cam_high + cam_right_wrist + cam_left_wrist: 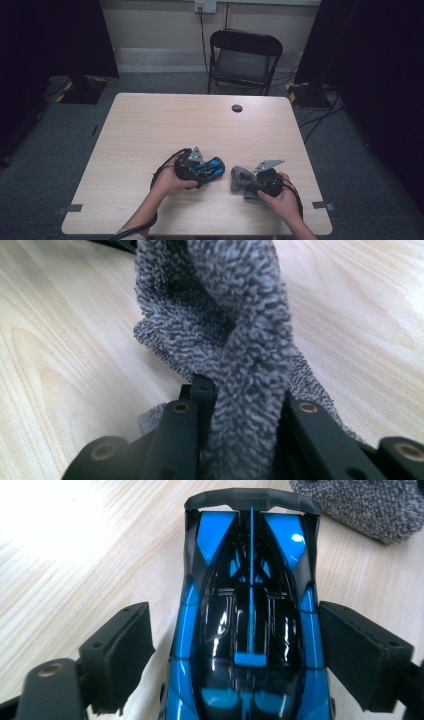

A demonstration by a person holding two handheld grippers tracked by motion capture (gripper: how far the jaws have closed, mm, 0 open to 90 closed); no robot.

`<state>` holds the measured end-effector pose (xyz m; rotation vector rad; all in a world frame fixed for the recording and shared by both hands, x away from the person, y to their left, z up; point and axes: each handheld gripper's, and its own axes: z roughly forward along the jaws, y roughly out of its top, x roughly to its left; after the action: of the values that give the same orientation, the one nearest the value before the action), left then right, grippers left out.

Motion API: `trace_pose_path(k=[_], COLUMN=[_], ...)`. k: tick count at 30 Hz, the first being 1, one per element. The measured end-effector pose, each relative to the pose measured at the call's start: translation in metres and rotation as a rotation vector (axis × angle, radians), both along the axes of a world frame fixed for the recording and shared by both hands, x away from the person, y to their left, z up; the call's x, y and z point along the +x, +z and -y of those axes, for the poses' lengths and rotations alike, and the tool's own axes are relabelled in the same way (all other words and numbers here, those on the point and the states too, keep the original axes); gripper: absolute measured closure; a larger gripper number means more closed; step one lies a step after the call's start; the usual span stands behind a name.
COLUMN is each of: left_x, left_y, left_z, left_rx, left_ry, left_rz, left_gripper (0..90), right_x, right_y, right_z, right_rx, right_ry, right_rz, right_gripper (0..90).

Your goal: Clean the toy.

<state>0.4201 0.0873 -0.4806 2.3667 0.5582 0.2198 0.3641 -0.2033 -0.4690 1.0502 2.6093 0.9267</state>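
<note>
A: High view: what sits on the wooden table (150, 130)?

B: A person's two hands work near its front edge. The left gripper (202, 170) lies over a blue and black toy car (210, 169), just left of centre. The right gripper (250, 182) is just to its right, with a grey cloth (241, 180) bunched at its tip. Car and cloth lie close together, with a narrow gap between them. A black folding chair (245, 55) stands beyond the far edge.

A: Left gripper view: does that gripper have the car?

B: The toy car (250, 610) runs lengthwise between the two black pads (125, 650), its tail wing pointing away. The right pad lies against the car's flank; a sliver of table shows between the left pad and the body. The jaws stand wide, and I cannot tell whether they truly clamp it. A corner of the grey cloth (365, 505) shows far right.

A: Right gripper view: and the cloth?

B: The grey cloth (240, 330) rises in a twisted fold straight out of the jaws, which are nearly closed and pinching it. Its lower folds rest on the table (75, 340).
</note>
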Motion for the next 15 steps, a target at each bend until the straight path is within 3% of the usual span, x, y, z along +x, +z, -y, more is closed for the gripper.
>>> trace_pose_path(k=[4,9,11,15], left_x=[0.0020,-0.0014,-0.0018,-0.0023], left_y=[-0.0072,-0.0107,-0.0088,-0.0050], left_z=[0.0020,0.0001,0.0002,0.0032], left_rx=[0.014,-0.027,-0.015,0.024], left_ry=[-0.006,0.003,-0.018,-0.008], left_rz=[-0.038,-0.014,-0.015,-0.034], left_gripper=[16.6,17.7,24.8,25.6], right_x=[-0.0003,-0.0007,-0.0010,-0.0011], right_y=[-0.0007,-0.0021,-0.0024,-0.0027], right_z=[0.0007,0.0014,0.0012,0.0003], right_rx=[0.009,0.015,0.017,0.015], right_ry=[-0.003,-0.004,-0.007,-0.010], right_rz=[0.000,-0.002,-0.001,-0.001], right_gripper=[75.1,74.9,75.0,74.5])
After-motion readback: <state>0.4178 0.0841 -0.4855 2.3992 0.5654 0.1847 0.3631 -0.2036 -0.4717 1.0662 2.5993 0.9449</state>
